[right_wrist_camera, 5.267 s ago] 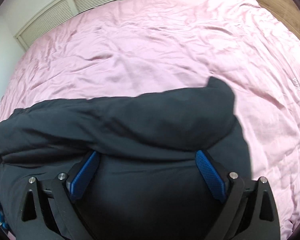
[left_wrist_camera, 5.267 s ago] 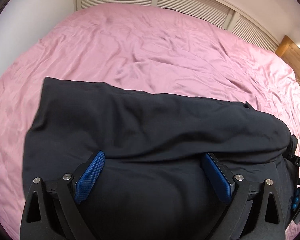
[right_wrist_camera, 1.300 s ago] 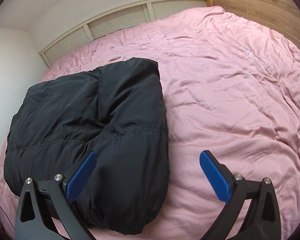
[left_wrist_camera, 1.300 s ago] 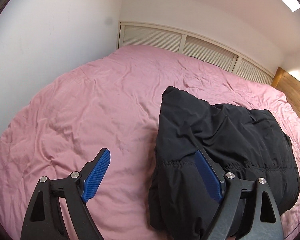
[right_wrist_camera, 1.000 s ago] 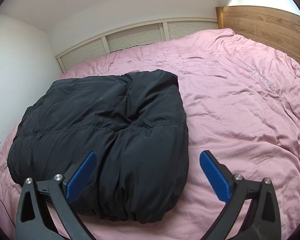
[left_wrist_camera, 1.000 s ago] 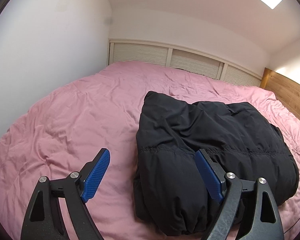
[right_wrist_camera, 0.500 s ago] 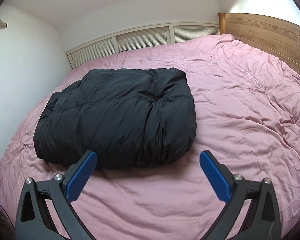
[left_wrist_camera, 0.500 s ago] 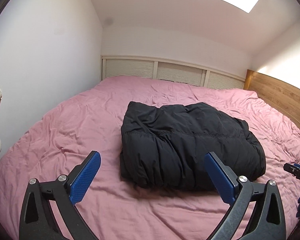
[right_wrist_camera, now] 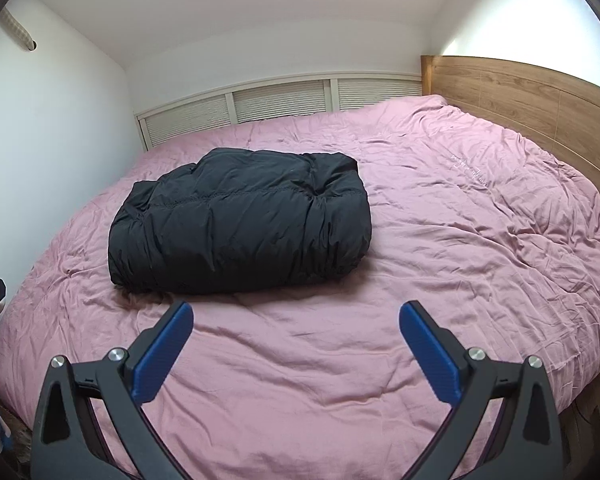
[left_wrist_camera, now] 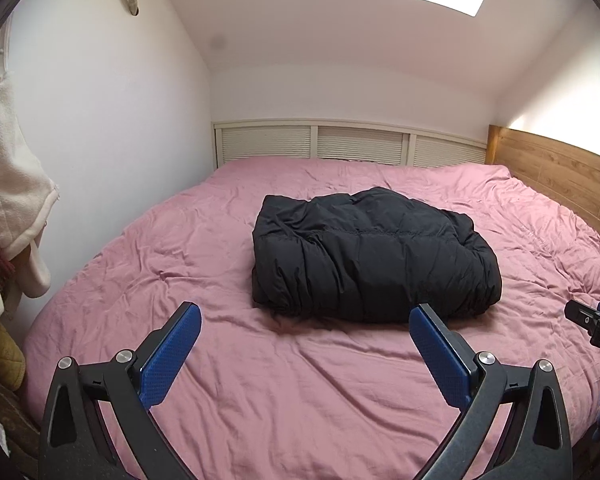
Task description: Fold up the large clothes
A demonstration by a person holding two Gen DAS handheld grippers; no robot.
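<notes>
A: Tongs first. State?

B: My left tongs are spread wide, nothing between the blue pads. My right tongs the same, spread and empty. Both hang over the near edge of the bed, well apart from the garment.

A: What changed?

B: About five seconds back both tongs sat right over the black jacket, fabric filling the lower frame. A second ago I was just beside it, tongs already spread. Now I've pulled back and up, so the whole bed and the far wall show in both views.

A: Where's the jacket?

B: The black puffer jacket lies as one compact bundle around the middle of the bed, a bit toward the left edge in the right wrist view. The rounded folded side faces me, looser layers toward the far edge. Nothing touches it.

A: Meaning for the task?

B: I judge the fold done and released. The bundle holds its shape on the pink cover with no sleeve trailing that I can see. The far side is hidden, so I can't confirm it's tidy there.

A: Anything else in view?

B: Louvred panels along the far edge, wooden headboard at the right edge, pale clothes hanging at far left. Puffy fill might spring open; it looks settled.
</notes>
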